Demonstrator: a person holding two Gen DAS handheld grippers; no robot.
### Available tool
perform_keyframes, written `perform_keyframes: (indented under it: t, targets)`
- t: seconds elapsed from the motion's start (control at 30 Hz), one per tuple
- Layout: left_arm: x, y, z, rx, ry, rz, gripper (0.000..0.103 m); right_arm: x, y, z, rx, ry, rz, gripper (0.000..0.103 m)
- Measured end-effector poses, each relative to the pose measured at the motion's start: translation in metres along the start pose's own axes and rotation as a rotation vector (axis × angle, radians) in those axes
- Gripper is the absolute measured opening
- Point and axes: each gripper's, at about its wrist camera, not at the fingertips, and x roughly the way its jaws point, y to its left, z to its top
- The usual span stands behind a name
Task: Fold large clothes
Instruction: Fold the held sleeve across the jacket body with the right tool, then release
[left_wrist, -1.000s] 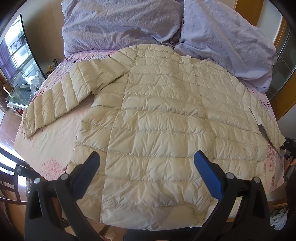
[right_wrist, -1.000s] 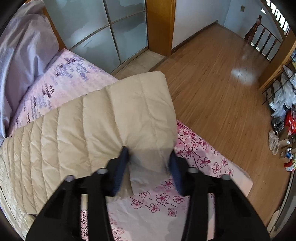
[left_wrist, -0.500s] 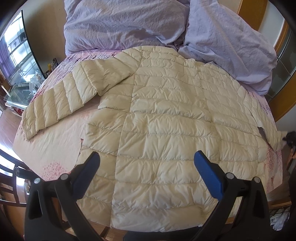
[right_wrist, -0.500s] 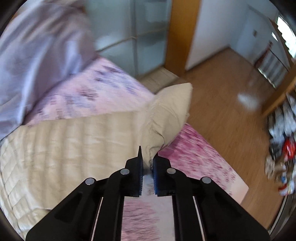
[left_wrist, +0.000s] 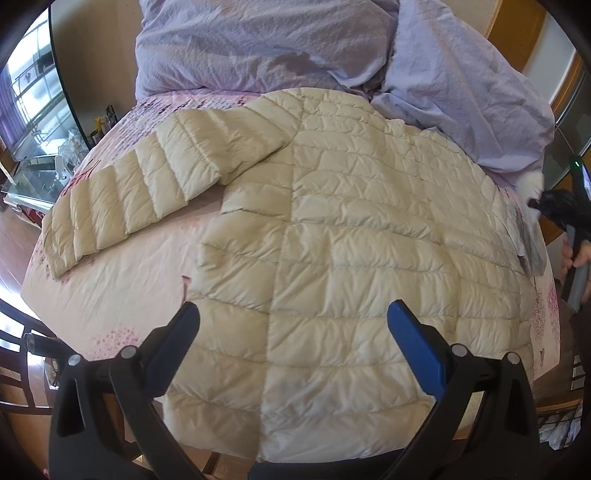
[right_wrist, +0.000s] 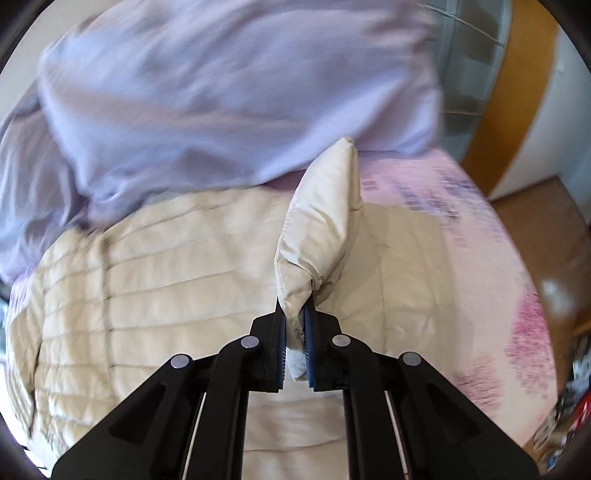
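— Where's the jacket (left_wrist: 354, 236)?
— Spread flat on the bed (left_wrist: 122, 284), collar toward the pillows (left_wrist: 258, 40).
— Right gripper (right_wrist: 294, 321)?
— Pinched tight on the sleeve cuff (right_wrist: 321, 221), lifted above the jacket.
— Left gripper (left_wrist: 291, 317)?
— Spread wide over the hem, holding nothing.

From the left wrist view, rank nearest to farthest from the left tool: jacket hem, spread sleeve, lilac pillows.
1. Jacket hem, directly under the open left tool.
2. Spread sleeve, up and to the left.
3. Lilac pillows, along the far end of the bed.
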Motion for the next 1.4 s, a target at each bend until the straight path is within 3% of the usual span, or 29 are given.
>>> perform_keyframes:
  t: [0.23, 0.47, 1.13, 1.2, 1.33, 1.4]
  targets:
    - [0.005, 0.024, 0.002, -0.014, 0.018, 0.0, 0.101, 0.008, 0.105, -0.031, -0.134, 0.049, 0.099, 0.009]
    - [0.005, 0.039, 0.006, -0.014, 0.013, -0.011, 0.101, 0.002, 0.166, -0.05, -0.219, 0.085, 0.179, 0.009]
    - [0.013, 0.058, 0.01, -0.042, 0.029, -0.003, 0.101, 0.032, 0.237, -0.075, -0.263, 0.223, 0.28, 0.01]
    - [0.014, 0.057, 0.011, -0.041, 0.029, -0.003, 0.101, 0.034, 0.24, -0.075, -0.26, 0.251, 0.301, 0.019]
    - [0.014, 0.054, 0.014, -0.047, 0.027, -0.019, 0.101, 0.021, 0.237, -0.067, -0.241, 0.244, 0.368, 0.052]
    - [0.016, 0.054, 0.015, -0.054, 0.03, -0.023, 0.101, 0.011, 0.232, -0.06, -0.23, 0.216, 0.401, 0.055]
